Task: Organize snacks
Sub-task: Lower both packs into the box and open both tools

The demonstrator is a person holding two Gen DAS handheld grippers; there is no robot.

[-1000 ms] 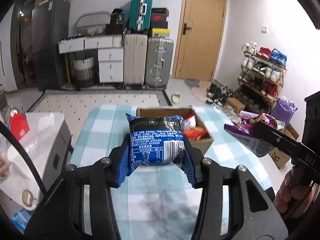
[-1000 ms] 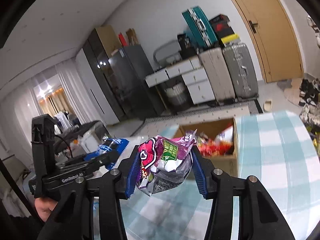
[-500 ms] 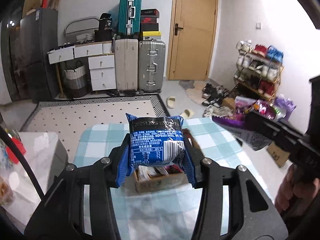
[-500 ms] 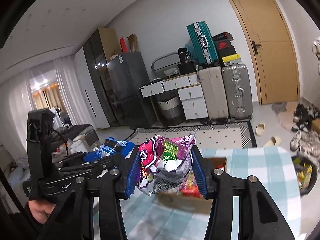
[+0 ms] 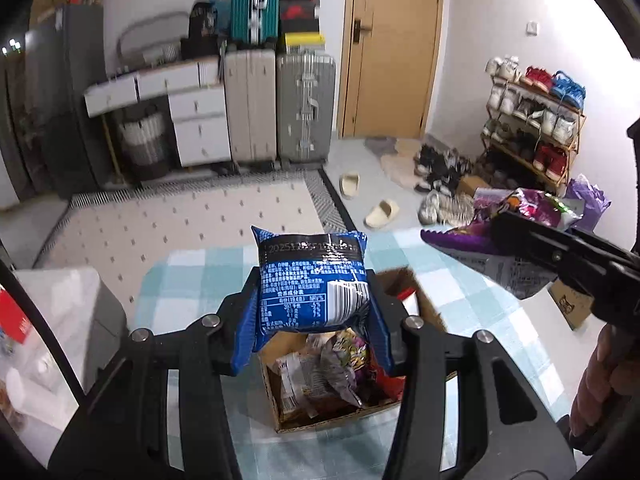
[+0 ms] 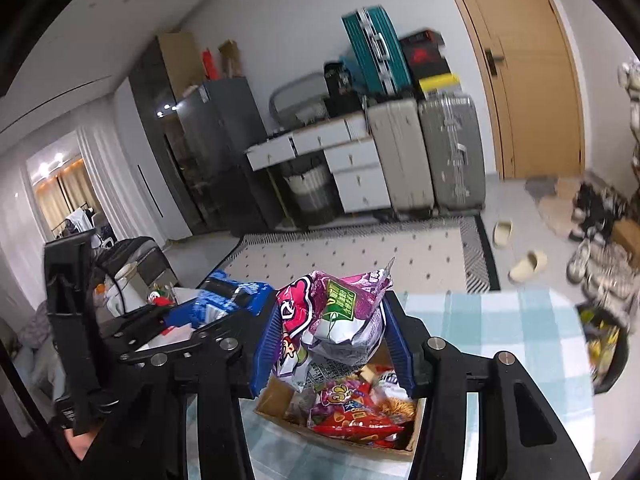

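Here the left gripper (image 5: 314, 308) has its blue pads closed on a blue snack bag (image 5: 312, 280), which stands upright between the fingers with its printed back and barcode facing the camera. Directly below and just beyond that bag sits an open cardboard box (image 5: 320, 420) on the checked tablecloth (image 5: 188, 280), already holding several snack packets. The right gripper (image 6: 332, 340) is clamped on a crumpled purple snack bag (image 6: 336, 312), squeezed tight between its blue pads, and this bag hangs above the same cardboard box (image 6: 280, 400), whose red and orange packets show just under the fingers. In the left wrist view the purple bag (image 5: 500, 240) is off to the right, higher than the box. A hand (image 5: 600, 380) grips the right tool's handle.
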